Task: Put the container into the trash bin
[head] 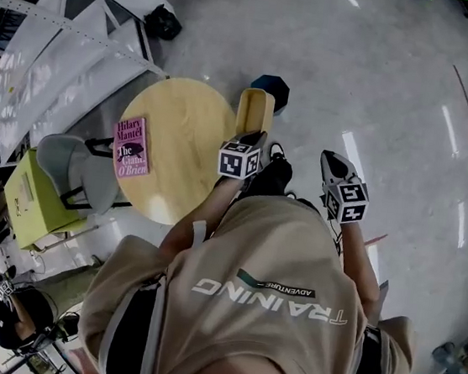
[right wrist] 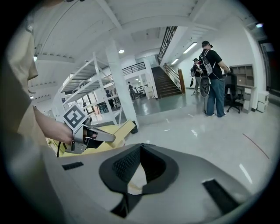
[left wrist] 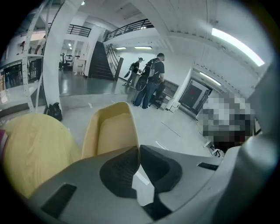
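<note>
Transit — left gripper (left wrist: 138,151) is clenching the container (head: 255,108) by its wall, upper centre of the head view, beside the likely bin (head: 271,87) — drop pending; right gripper (right wrist: 140,151) is hanging clenched, empty.

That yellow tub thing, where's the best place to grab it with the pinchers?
Grab it by a thin side wall at the rim, coming from its near end with one jaw inside and one outside. The container is an open tub with thin walls, and it is probably too wide to squeeze across. The left gripper holds it just that way now.
</note>
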Available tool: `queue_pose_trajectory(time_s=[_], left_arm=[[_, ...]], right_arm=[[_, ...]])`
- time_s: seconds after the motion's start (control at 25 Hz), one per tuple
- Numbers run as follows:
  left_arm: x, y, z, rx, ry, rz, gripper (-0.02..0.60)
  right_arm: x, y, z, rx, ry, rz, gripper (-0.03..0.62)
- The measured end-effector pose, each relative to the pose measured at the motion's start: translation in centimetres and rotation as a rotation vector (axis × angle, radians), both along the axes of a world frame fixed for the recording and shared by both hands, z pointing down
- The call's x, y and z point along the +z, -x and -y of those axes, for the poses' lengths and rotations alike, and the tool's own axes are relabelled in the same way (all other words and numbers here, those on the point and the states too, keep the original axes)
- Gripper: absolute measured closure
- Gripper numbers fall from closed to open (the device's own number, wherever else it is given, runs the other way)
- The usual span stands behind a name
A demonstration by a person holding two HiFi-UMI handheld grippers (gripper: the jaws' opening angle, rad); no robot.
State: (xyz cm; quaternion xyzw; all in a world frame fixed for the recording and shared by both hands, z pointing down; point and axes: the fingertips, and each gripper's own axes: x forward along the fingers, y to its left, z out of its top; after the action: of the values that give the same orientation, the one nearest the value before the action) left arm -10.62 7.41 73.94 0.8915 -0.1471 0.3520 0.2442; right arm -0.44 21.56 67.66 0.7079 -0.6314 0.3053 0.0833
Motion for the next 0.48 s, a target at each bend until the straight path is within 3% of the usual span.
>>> queue_pose_trajectory(time_s=[0.24, 0.48], left_arm=[[-0.9, -4.9, 6.9, 0.002, 0.006, -0.032, 0.557], [0.4, -6.2, 12.2, -0.065, 0.047, -0.023, 0.557]], right_arm=[[-2.1, -4.2, 8.5, -0.049, -0.007, -0.050, 0.595], [-2.8, -6.3, 15.1, -0.042, -0.036, 0.021, 0.595]])
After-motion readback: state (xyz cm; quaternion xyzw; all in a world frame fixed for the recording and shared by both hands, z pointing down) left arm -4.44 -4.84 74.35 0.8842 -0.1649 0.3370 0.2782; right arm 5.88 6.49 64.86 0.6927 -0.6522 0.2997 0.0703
